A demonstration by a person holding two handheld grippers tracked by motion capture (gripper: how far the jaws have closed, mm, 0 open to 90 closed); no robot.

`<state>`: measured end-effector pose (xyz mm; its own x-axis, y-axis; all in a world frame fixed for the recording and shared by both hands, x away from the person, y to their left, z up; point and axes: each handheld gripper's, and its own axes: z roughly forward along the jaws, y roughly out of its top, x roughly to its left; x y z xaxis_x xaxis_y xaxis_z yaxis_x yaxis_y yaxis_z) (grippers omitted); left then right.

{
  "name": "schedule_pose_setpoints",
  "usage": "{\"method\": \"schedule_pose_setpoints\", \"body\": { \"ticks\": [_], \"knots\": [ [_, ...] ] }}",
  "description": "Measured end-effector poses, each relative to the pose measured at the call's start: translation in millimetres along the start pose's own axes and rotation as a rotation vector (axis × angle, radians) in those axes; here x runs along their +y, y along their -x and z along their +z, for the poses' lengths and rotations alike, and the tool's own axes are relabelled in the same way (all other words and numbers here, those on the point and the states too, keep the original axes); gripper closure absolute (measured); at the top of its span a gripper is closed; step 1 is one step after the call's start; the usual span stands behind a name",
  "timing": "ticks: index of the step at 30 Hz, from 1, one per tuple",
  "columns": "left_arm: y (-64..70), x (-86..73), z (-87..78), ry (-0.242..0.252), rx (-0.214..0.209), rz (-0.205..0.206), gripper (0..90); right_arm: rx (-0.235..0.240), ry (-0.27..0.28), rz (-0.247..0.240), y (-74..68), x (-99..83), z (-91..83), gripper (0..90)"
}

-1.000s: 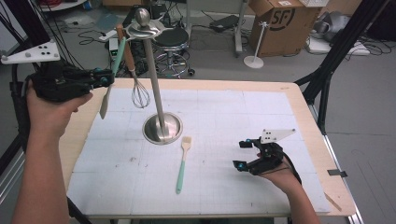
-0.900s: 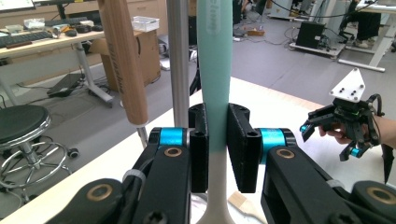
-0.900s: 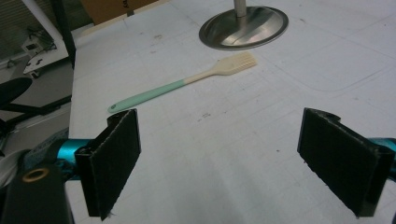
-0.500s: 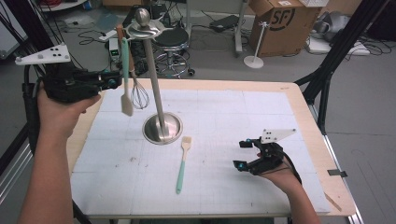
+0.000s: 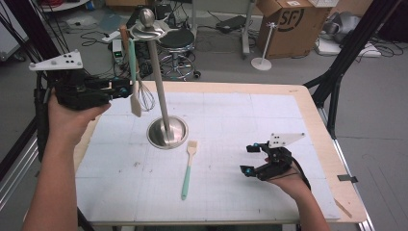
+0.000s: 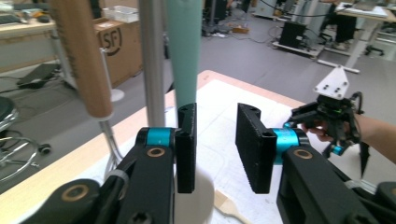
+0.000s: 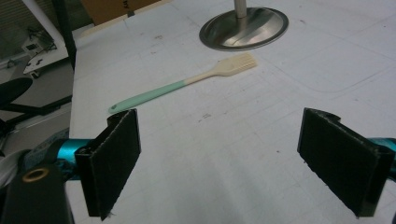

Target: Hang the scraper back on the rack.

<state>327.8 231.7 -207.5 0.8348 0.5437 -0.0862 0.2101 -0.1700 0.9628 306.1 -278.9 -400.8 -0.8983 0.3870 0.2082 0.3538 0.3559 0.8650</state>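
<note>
High view shows the left hand-held gripper [image 5: 126, 88], jaws spread, level with the upright hanging spatula [image 5: 133, 77], just beside it.

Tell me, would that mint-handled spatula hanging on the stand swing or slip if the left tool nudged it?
Probably it would swing: the hanging spatula dangles freely from the stand, beside the open left tool. Its smooth handle looks slippery. It seems light, and its pale blade may flex somewhat.

The utensil stand [image 5: 166, 132] is glossy polished metal, the hanging spatula [image 5: 134, 77] has a smooth matt mint handle, and the whisk [image 6: 84, 60] handle is wood.
</note>
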Motion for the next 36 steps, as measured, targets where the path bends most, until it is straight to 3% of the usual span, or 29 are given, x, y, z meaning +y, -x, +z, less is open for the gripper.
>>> {"method": "schedule_pose_setpoints", "body": {
  "ticks": [6, 20, 26, 36],
  "knots": [
    [4.9, 0.2, 3.1, 0.001, -0.030, 0.003, 65.5, 0.000, 0.000, -0.001, -0.1, 0.1, 0.1, 12.7],
    [11.7, -8.6, 18.9, -0.003, -0.079, -0.013, 48.9, 0.002, 0.000, 0.001, -0.1, 0.1, 0.0, 12.7],
    [12.3, -17.4, 23.8, -0.004, -0.081, -0.021, 42.6, 0.002, 0.000, 0.000, 0.1, 0.0, 0.1, 12.7],
    [19.9, -16.2, 27.0, -0.005, -0.089, -0.011, 36.2, 0.004, 0.001, 0.002, -0.1, 0.1, 0.0, 12.7]
  ]
}}
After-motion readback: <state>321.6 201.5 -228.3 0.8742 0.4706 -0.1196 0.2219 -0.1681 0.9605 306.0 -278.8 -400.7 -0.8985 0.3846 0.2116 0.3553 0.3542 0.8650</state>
